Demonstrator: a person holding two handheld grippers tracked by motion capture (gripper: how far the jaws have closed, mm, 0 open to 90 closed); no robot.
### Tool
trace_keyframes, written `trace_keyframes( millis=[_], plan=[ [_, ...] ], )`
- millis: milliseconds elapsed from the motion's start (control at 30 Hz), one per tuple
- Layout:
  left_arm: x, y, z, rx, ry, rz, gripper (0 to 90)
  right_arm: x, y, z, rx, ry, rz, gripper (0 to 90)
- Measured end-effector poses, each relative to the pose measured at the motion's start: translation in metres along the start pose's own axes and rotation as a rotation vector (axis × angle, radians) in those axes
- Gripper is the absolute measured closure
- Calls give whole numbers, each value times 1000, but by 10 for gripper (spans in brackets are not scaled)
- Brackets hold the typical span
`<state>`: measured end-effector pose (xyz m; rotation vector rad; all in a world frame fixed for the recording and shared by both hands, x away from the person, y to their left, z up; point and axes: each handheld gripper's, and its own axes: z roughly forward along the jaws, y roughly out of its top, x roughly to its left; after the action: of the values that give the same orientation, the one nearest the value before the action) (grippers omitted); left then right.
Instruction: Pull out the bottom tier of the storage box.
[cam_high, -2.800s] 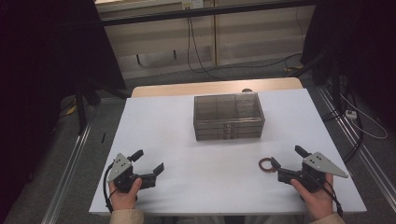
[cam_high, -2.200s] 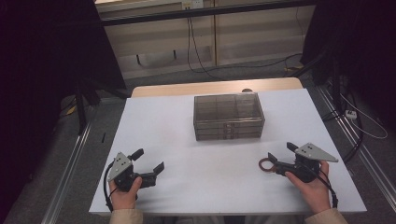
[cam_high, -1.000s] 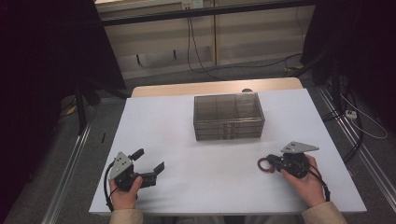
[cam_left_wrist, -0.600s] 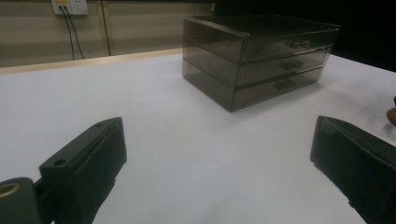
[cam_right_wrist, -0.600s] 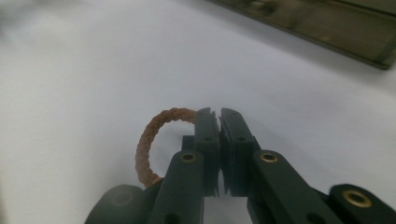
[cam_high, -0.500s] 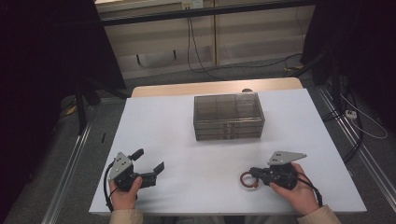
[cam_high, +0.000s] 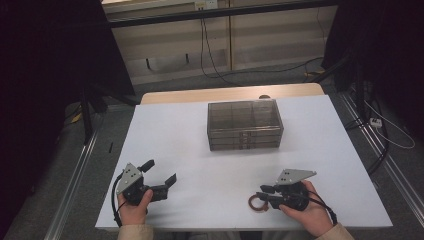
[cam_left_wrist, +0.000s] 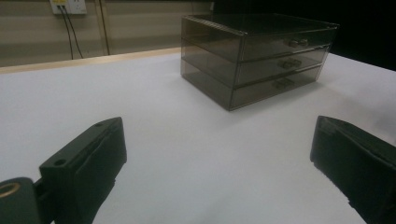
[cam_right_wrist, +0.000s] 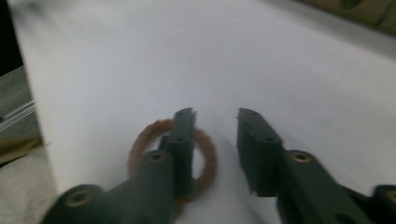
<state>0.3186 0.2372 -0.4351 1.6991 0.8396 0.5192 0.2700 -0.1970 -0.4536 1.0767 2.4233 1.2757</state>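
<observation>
A brown ring (cam_high: 257, 203) (cam_right_wrist: 140, 140) lies flat on the white table (cam_high: 175, 130) near its front edge. My right gripper (cam_high: 261, 192) (cam_right_wrist: 215, 116) is right over it, and its jaws have just been opening. One jaw crosses over the ring and the other stands clear to the side, with bare table in the gap between them, so nothing is pinched. My left gripper (cam_high: 161, 171) (cam_left_wrist: 217, 135) rests at the front left, jaws wide apart and empty. A smoky clear three-drawer box (cam_high: 245, 125) (cam_left_wrist: 254, 51) stands at the table's middle back, drawers shut.
Metal rails (cam_high: 75, 175) run along the floor on both sides of the table. Cables (cam_high: 215, 50) trail over the floor behind it. Dark curtains hang at the left and right.
My right gripper has dragged the ring leftward along the front of the table, then parted its jaws off it. The left gripper has stayed put.
</observation>
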Motion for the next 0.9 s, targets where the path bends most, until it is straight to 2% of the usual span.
trace_keyframes(
  millis=[33,67,100,167,200,233,333,400,433,500,567,700,900],
  plan=[
    [0,0,0,1,0,-2,36,-2,1,-1,-10,-7,12,629],
    [0,0,0,1,0,-4,37,-6,3,-2,-41,-29,44,559],
    [0,0,0,1,1,-3,37,-6,3,-2,-41,-29,44,559],
    [0,0,1,1,-1,-1,36,-12,5,-3,-68,-83,68,526],
    [0,0,1,1,-4,0,37,-18,6,-2,-93,-127,102,449],
    [0,0,1,1,-4,0,36,-18,6,-2,-93,-127,102,449],
    [0,0,1,1,-4,3,36,-27,10,-2,-112,-189,134,419],
    [-1,0,1,2,-5,1,37,-34,14,0,-128,-225,170,363],
    [-1,0,1,2,-6,0,37,-34,14,0,-128,-225,170,363],
    [-1,0,1,2,-5,1,36,-39,19,3,-143,-266,186,328],
    [0,0,1,2,-4,0,36,-41,22,6,-159,-291,200,318],
    [0,0,1,1,-3,-5,37,-43,27,12,-171,-308,221,307],
    [0,0,1,2,-5,0,37,-47,35,21,-167,-349,236,285]
  ],
)
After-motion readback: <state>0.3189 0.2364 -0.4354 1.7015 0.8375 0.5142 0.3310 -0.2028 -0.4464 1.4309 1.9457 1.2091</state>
